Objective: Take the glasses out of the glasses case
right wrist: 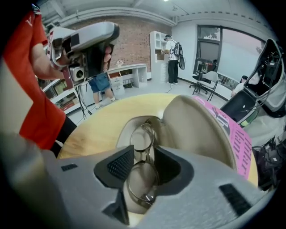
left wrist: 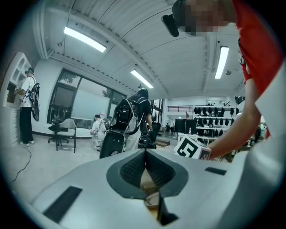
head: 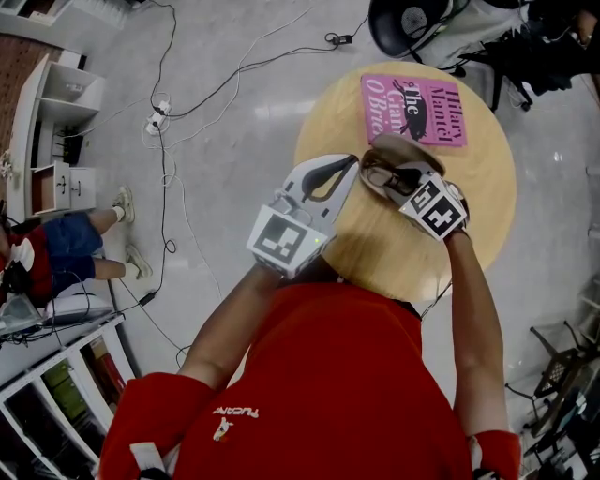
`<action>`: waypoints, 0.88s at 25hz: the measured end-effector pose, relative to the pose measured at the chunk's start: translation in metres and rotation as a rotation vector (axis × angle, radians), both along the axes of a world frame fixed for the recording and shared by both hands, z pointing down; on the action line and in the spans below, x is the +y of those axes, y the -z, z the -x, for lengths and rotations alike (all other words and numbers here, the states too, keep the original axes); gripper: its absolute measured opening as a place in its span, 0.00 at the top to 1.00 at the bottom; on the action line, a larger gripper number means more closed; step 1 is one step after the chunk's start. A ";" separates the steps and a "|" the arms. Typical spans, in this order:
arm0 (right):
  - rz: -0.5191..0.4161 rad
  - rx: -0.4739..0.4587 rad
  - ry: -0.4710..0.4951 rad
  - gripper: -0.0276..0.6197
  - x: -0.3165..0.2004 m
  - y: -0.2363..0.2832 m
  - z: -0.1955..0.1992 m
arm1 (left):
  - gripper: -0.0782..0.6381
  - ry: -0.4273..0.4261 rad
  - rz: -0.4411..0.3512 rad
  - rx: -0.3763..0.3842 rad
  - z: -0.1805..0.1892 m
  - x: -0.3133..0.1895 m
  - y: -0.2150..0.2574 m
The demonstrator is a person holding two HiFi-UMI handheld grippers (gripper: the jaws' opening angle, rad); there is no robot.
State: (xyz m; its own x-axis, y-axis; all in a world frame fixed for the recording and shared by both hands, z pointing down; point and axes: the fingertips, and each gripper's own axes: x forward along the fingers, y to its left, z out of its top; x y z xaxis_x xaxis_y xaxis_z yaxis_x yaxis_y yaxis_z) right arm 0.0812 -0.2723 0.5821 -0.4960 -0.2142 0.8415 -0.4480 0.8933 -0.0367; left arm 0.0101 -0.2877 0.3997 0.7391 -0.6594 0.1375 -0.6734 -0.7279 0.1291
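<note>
An open tan glasses case lies on the round wooden table, its lid raised toward the right. Clear-framed glasses lie folded in the lower half of the case. My right gripper points steeply down into the case. Its jaws are open, one on each side of the bridge of the glasses, and the pads do not press on the frame. My left gripper hovers just left of the case, above the table. It is shut and holds nothing.
A pink book lies flat on the far side of the table, just beyond the case. Cables trail over the floor at the left, near white shelves. A dark chair stands behind the table.
</note>
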 end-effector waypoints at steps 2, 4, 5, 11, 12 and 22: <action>0.009 0.007 0.016 0.75 0.001 0.000 0.001 | 0.88 -0.001 0.010 -0.002 0.000 0.000 -0.002; 0.013 0.014 0.033 0.76 0.004 0.000 0.002 | 0.88 -0.003 0.008 -0.002 -0.001 0.001 -0.002; 0.013 0.017 0.040 0.78 0.005 0.000 0.002 | 0.88 -0.004 0.007 -0.002 -0.001 0.001 -0.002; 0.012 0.009 0.052 0.83 0.011 0.006 0.006 | 0.88 -0.009 0.012 -0.002 -0.002 0.002 -0.002; 0.014 0.003 0.052 0.85 0.012 0.008 0.007 | 0.88 -0.009 0.012 -0.002 -0.002 0.002 -0.002; -0.064 0.003 0.031 0.90 0.017 0.021 0.008 | 0.88 -0.014 0.011 -0.010 -0.002 0.011 -0.003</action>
State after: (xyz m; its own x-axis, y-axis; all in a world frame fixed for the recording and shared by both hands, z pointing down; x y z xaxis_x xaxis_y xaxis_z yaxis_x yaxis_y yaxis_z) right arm 0.0732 -0.2550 0.5611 -0.5005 -0.2518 0.8283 -0.4201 0.9072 0.0220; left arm 0.0123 -0.2764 0.4025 0.7468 -0.6474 0.1523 -0.6645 -0.7359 0.1301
